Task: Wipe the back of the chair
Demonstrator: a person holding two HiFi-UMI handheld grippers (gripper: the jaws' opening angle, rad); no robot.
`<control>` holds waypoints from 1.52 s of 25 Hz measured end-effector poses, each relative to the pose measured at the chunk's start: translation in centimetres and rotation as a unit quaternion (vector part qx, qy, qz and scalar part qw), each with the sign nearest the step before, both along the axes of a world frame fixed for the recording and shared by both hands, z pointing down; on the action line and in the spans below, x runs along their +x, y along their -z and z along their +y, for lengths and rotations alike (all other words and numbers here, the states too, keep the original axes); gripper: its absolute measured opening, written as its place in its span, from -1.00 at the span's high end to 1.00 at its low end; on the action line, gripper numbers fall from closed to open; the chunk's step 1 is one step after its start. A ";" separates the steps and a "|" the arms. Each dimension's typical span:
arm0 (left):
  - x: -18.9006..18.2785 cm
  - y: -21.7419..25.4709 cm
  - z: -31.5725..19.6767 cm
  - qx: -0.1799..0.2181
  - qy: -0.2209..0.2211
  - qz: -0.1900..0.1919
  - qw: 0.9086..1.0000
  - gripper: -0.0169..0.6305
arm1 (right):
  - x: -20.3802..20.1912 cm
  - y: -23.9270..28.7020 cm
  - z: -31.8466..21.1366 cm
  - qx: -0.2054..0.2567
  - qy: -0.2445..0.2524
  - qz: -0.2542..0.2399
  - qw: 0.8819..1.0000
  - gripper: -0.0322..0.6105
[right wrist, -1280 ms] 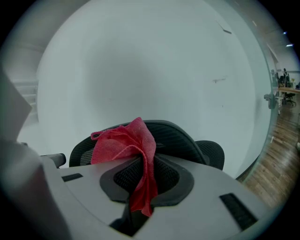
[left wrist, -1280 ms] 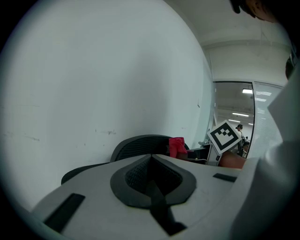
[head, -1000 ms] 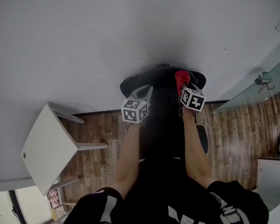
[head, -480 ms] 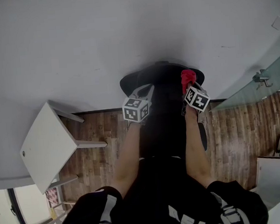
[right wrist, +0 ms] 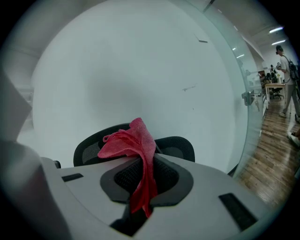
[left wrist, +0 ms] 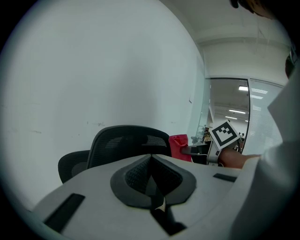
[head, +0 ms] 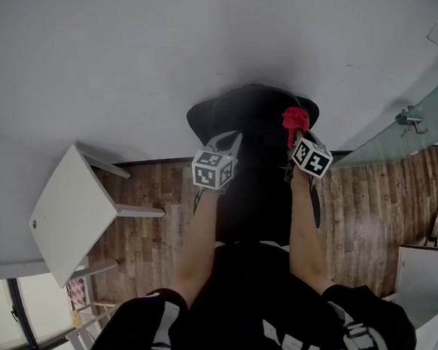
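A black mesh office chair (head: 250,115) stands against the white wall, seen from behind and above. Its backrest (left wrist: 129,143) shows in the left gripper view, and its back (right wrist: 89,145) again in the right gripper view. My right gripper (head: 297,132) is shut on a red cloth (head: 293,121), held at the chair back's upper right. The red cloth (right wrist: 136,154) hangs from between the jaws. My left gripper (head: 228,143) is shut and empty, at the back's left side. The right gripper's marker cube (left wrist: 224,135) and the red cloth (left wrist: 178,146) appear beside the backrest.
A white table (head: 68,224) stands to the left on the wood floor (head: 144,229). A glass partition (head: 408,129) with a metal handle runs along the right. A person (right wrist: 287,77) walks far off behind the glass.
The right gripper with the red cloth has shifted slightly right and up along the chair back's top. The left gripper has stayed nearly still.
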State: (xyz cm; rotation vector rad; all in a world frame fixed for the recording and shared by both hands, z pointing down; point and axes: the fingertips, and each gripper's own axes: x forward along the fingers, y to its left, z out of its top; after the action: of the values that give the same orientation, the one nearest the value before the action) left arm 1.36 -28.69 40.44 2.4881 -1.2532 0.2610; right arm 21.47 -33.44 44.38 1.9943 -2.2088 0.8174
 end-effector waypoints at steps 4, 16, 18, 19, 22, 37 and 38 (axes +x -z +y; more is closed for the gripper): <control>-0.2 -0.6 2.0 -0.002 0.014 0.001 1.000 0.87 | -2.1 -0.4 0.9 0.004 0.043 -0.005 0.999 0.69; -8.7 -4.1 7.0 -0.030 0.094 0.010 0.995 0.87 | -15.4 -5.3 3.9 -0.022 0.171 -0.008 0.985 0.69; -11.0 -4.8 7.2 -0.034 0.109 0.017 0.993 0.87 | -18.0 -5.7 4.2 -0.020 0.194 0.000 0.981 0.69; -12.1 -5.2 7.2 -0.037 0.115 0.021 0.992 0.87 | -19.2 -5.9 4.2 -0.019 0.204 0.005 0.979 0.69; -15.3 -6.2 7.1 -0.039 0.127 0.028 0.991 0.87 | -22.7 -6.6 4.2 -0.013 0.235 0.019 0.972 0.69; -22.6 -12.9 4.0 -0.044 0.071 0.006 0.997 0.87 | -31.4 -13.0 0.7 -0.021 0.218 0.030 0.975 0.69; -23.2 -13.5 3.8 -0.045 0.070 0.004 0.997 0.87 | -31.8 -13.3 0.3 -0.019 0.217 0.034 0.975 0.69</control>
State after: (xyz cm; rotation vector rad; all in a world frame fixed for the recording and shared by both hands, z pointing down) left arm -21.85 -24.87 53.96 2.3125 -1.3733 0.2648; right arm -10.35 -33.19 57.72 1.4101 -2.4304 0.7121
